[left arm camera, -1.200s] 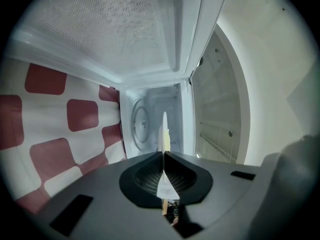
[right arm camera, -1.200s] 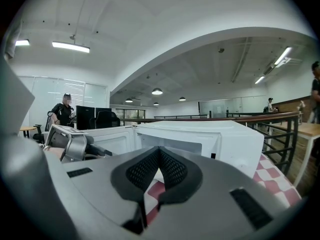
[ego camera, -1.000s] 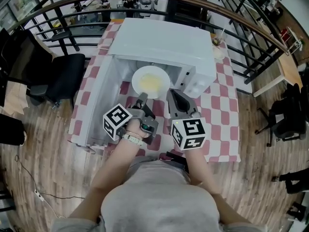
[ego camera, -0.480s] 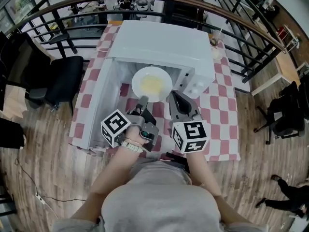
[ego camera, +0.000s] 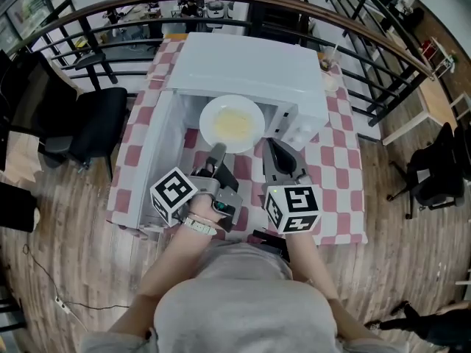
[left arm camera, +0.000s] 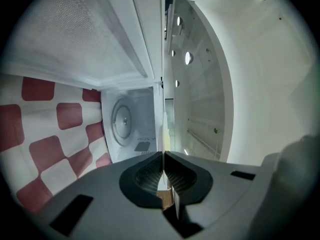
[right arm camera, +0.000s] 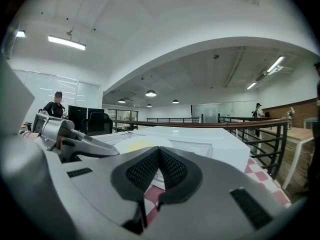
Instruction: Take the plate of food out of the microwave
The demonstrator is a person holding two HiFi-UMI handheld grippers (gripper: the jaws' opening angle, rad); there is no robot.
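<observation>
Lifted slightly since a second ago: plate of food (ego camera: 232,123), clamped by its near rim in the left tongs (ego camera: 217,151), just ahead of them and seemingly clear of the microwave (ego camera: 250,65) (door (ego camera: 146,157) open to their left). Right tongs (ego camera: 274,147) pinched together, empty, just beside the plate. Best kept level and drawn back slowly; a one-edge grip, likely to tip.
</observation>
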